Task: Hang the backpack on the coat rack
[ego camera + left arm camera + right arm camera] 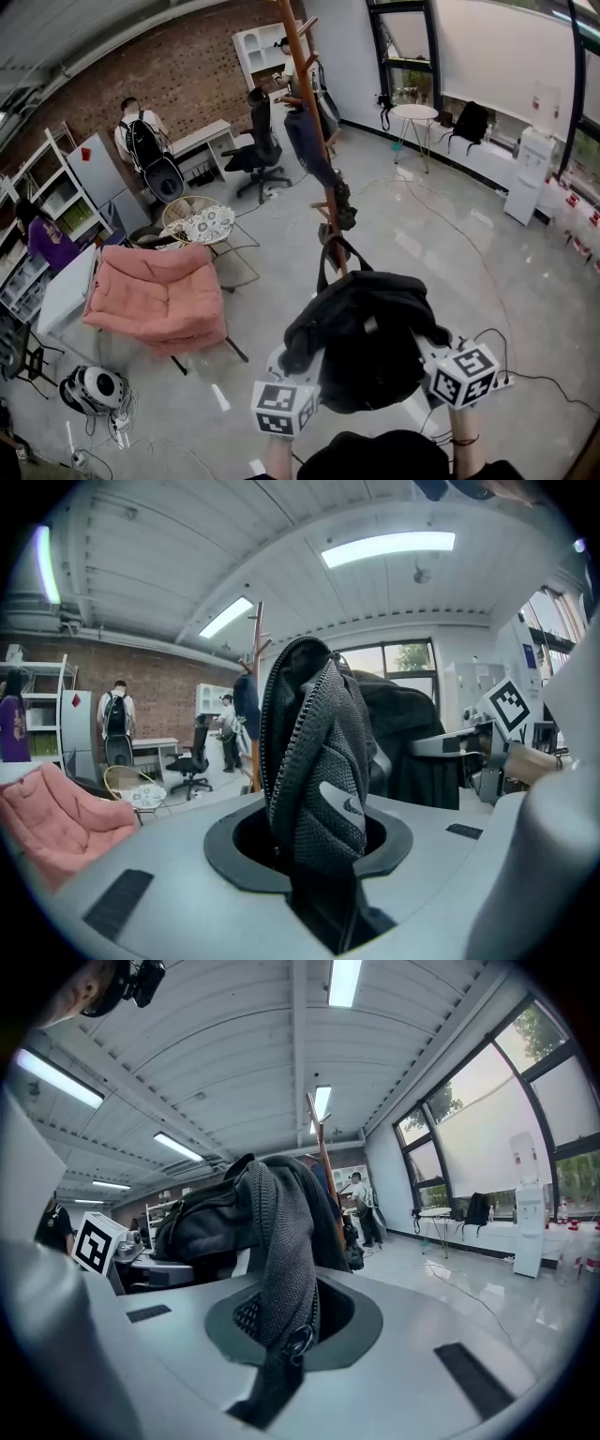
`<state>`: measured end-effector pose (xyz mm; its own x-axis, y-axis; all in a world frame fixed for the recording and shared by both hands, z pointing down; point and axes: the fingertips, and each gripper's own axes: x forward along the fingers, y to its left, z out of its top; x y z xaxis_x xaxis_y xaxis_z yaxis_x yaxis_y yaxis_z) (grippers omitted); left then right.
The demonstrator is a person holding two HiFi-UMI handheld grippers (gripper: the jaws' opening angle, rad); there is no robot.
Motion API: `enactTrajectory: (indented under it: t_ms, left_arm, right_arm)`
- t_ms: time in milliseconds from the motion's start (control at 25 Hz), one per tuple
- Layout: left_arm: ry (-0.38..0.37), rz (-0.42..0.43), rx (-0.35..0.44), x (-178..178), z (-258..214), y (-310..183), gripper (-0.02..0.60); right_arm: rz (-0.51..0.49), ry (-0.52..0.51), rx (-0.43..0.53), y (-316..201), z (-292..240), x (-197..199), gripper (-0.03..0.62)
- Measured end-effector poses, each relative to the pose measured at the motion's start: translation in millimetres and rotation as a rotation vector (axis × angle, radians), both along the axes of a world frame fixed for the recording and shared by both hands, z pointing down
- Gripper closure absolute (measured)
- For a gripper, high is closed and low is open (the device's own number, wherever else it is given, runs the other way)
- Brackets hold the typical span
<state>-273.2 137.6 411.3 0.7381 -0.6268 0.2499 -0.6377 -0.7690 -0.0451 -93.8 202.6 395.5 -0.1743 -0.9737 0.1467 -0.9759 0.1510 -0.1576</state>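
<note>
A black backpack (366,347) hangs between my two grippers, low in the head view, just in front of the wooden coat rack (305,103). Its top carry loop (333,258) stands up beside the rack's pole. My left gripper (300,364) is shut on the bag's zippered mesh edge (314,752), which fills the left gripper's jaws (319,855). My right gripper (427,349) is shut on a grey mesh strap of the backpack (272,1241), and a small metal ring sits at the right gripper's jaws (281,1344). The rack (325,1166) rises behind the bag.
Dark clothes and bags (314,141) hang on the rack's pegs. A pink armchair (159,300) and a round wicker table (199,223) stand to the left, an office chair (258,150) behind. Cables and a power strip (502,380) lie on the floor at right. A person (141,141) stands far left.
</note>
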Motion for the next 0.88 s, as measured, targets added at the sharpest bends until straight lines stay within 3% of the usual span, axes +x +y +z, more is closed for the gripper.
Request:
enactTrajectory:
  t_ms: [480, 880]
  left_arm:
    - [-0.004, -0.057, -0.023, 18, 9, 12, 0.442]
    - [-0.025, -0.061, -0.063, 44, 25, -38, 0.442]
  right_arm:
    - [-0.040, -0.004, -0.005, -1, 5, 22, 0.565]
    - [-0.040, -0.032, -0.036, -53, 22, 48, 0.565]
